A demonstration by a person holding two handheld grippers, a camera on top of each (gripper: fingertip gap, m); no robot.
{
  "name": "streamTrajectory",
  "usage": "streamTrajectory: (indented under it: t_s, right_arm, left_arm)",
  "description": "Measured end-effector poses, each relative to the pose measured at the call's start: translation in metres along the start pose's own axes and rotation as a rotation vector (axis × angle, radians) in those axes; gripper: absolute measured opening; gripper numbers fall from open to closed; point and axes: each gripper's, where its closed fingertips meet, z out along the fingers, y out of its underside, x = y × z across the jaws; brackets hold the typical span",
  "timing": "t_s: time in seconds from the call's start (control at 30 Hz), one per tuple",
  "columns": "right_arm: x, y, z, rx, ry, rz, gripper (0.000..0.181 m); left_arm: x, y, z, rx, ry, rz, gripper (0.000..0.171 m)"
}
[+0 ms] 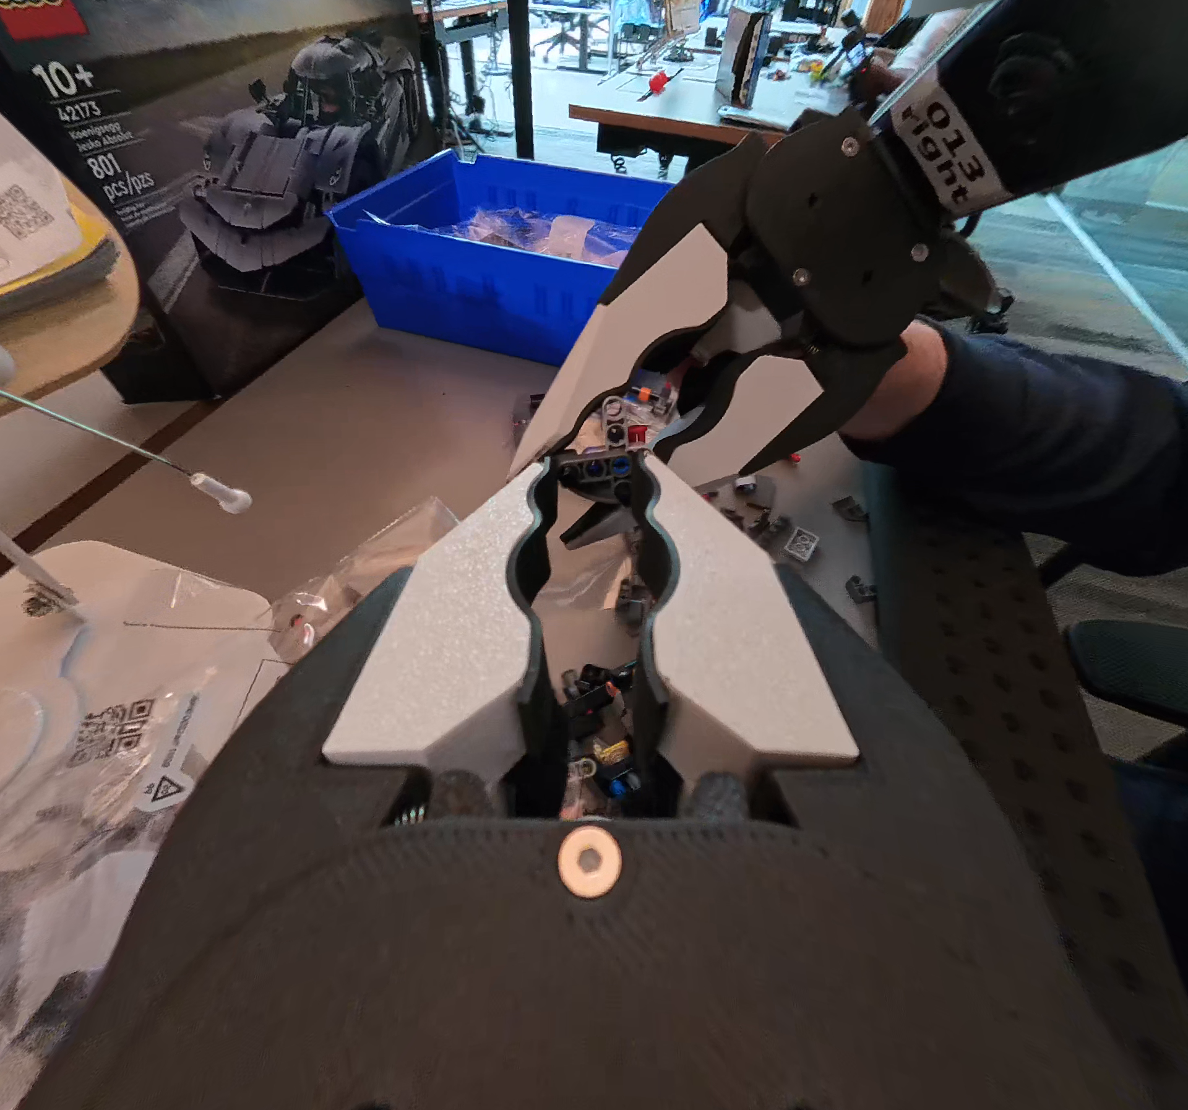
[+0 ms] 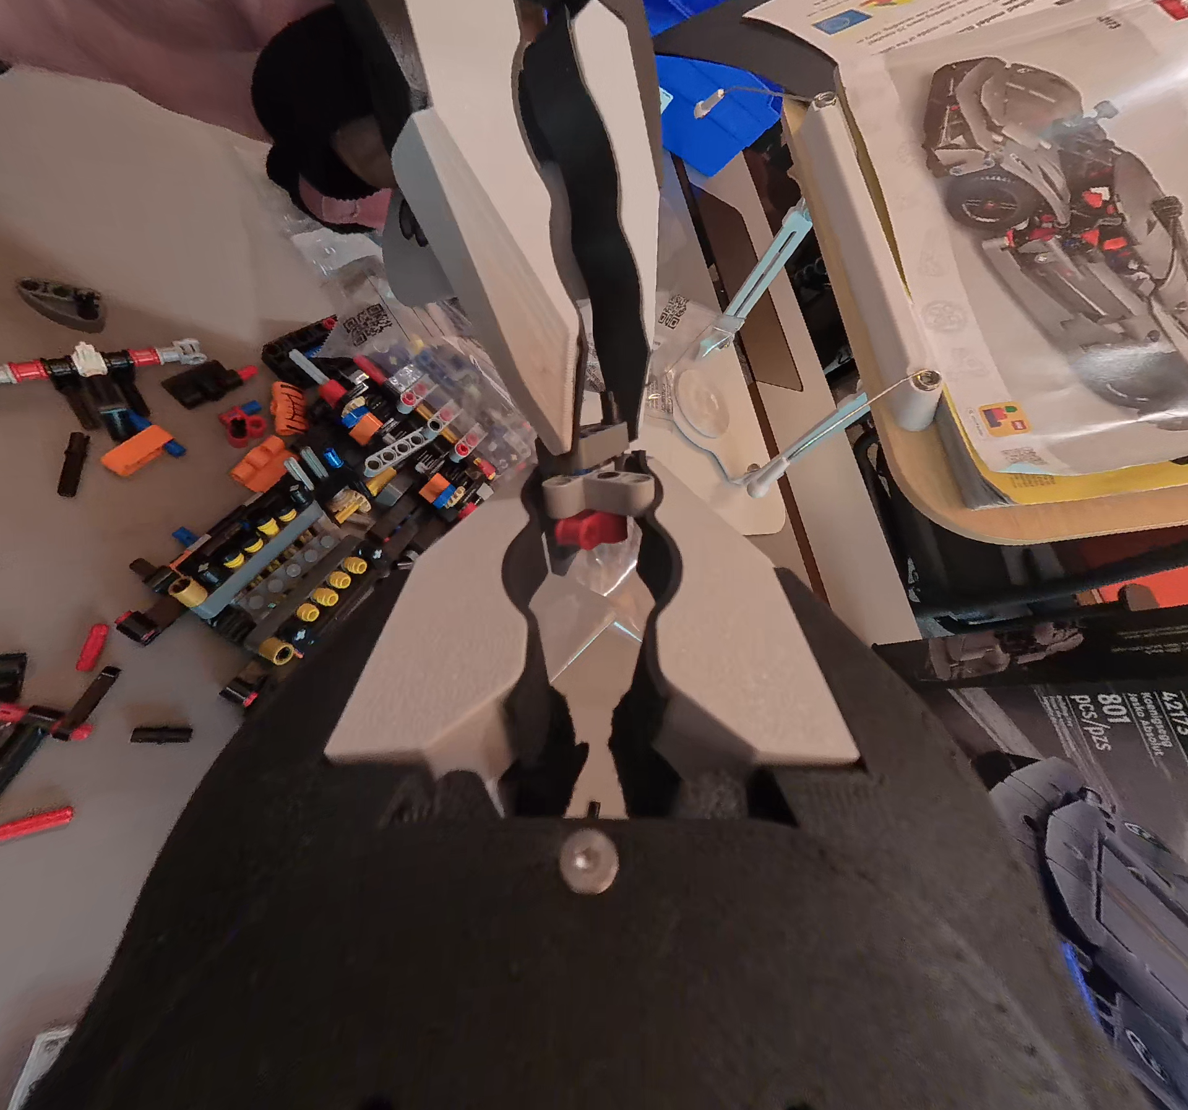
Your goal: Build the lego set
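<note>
My left gripper is shut on a small dark grey beam with blue pins in its holes. My right gripper is shut on a light grey connector with a red pin under it. The two grippers meet tip to tip above the table, and the two pieces touch. In the left wrist view the right gripper comes in from the upper right with its connector. In the right wrist view the left gripper comes down from the top with its grey piece.
Loose pieces and a partly built grey and black assembly lie on the table under the grippers. A blue bin of bags and the set's box stand behind. An instruction booklet rests on a stand. Plastic bags lie at the left. Less than 4 cm separates the two grippers' tips.
</note>
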Motion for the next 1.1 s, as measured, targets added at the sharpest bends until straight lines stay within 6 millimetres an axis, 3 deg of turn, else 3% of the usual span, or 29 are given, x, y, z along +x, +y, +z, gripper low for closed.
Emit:
streamTrajectory:
  t_s: [0.27, 0.43, 0.47, 0.57, 0.77, 0.87, 1.1]
  right_arm:
    - [0.006, 0.009, 0.003, -0.026, 0.008, 0.059, 0.022]
    - [0.005, 0.007, 0.004, -0.032, 0.019, 0.032, 0.022]
    - [0.004, 0.008, 0.004, -0.042, 0.021, 0.015, 0.022]
    - [0.000, 0.001, 0.000, -0.015, 0.006, -0.014, 0.021]
    - [0.000, 0.004, 0.000, -0.023, 0.013, -0.025, 0.022]
    - [0.001, 0.007, 0.001, -0.039, 0.022, -0.017, 0.022]
    - [0.003, 0.012, 0.003, -0.062, 0.037, -0.018, 0.023]
  left_arm:
    - [-0.006, 0.000, 0.004, -0.097, -0.253, 0.224, 0.020]
    - [-0.005, 0.001, 0.001, -0.041, -0.118, 0.084, 0.020]
    - [-0.009, 0.001, -0.003, -0.031, -0.110, 0.054, 0.003]
    - [-0.001, -0.001, -0.010, 0.030, 0.049, -0.038, 0.003]
    - [-0.003, 0.001, -0.007, -0.003, -0.031, 0.062, 0.003]
    - [-0.005, 0.004, -0.003, -0.016, -0.059, 0.073, 0.012]
    - [-0.010, 0.011, 0.002, -0.061, -0.116, 0.083, 0.013]
